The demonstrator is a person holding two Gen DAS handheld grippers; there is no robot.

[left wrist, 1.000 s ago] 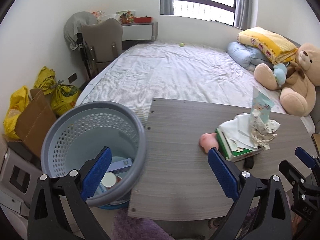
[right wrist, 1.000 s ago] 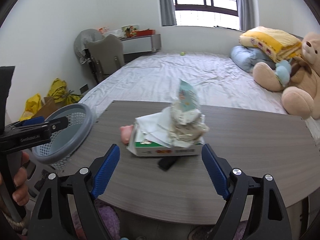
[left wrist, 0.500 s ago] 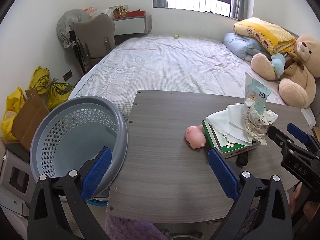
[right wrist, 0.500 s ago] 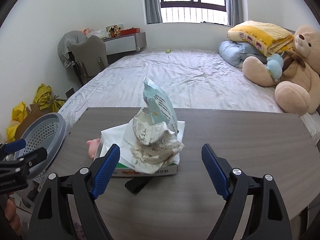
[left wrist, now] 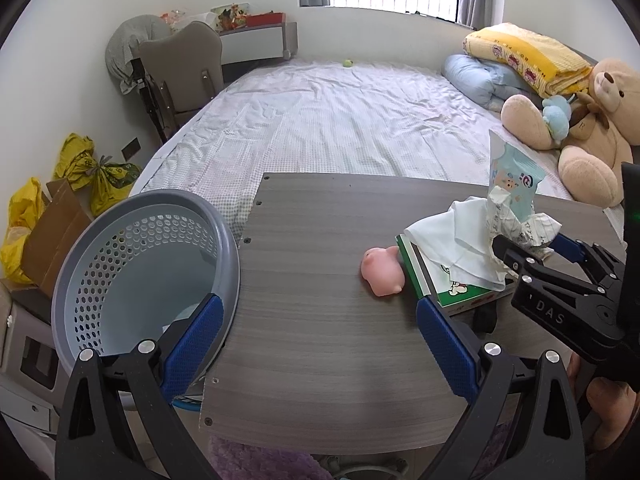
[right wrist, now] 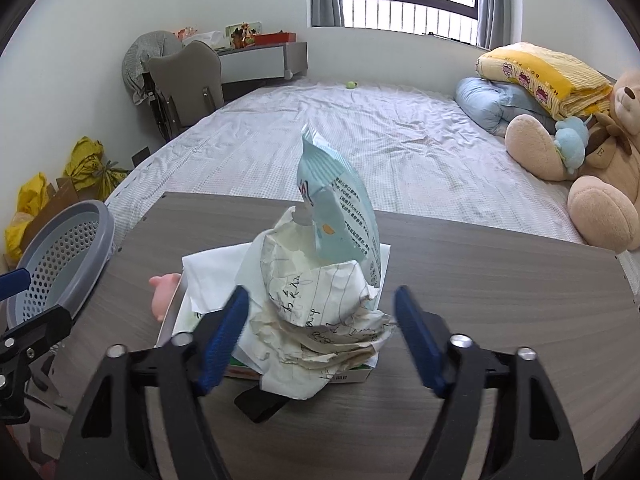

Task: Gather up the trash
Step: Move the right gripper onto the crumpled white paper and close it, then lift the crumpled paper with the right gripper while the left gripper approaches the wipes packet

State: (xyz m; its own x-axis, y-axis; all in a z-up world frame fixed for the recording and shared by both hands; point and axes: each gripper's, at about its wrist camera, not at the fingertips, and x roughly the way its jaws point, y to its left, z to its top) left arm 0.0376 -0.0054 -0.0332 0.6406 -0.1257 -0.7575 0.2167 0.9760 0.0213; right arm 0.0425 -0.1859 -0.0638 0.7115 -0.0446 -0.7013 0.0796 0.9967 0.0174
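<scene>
Big picture: wood-grain table (left wrist: 340,264) butts the bed, grey perforated basket (left wrist: 132,280) parked off its left edge, I'd guess so trash drops straight in. I can't see its contents in either view. Trash sits mid-right on the table as one stack: box (right wrist: 348,376) at bottom, white tissue (left wrist: 440,240) over it, crumpled lined paper (right wrist: 320,312) on top with a light-blue wrapper (right wrist: 340,216) standing up out of it. I've got the right gripper (right wrist: 320,340) straddling the crumpled paper, jaws closing, paper between the pads, no firm pinch yet as far as I can see. Left gripper (left wrist: 316,344) is released, holding nothing, aimed between basket and stack. Left view shows the pink toy (left wrist: 382,274) whole beside the box; right view clips it but shows the black object (right wrist: 260,400) under the box.
</scene>
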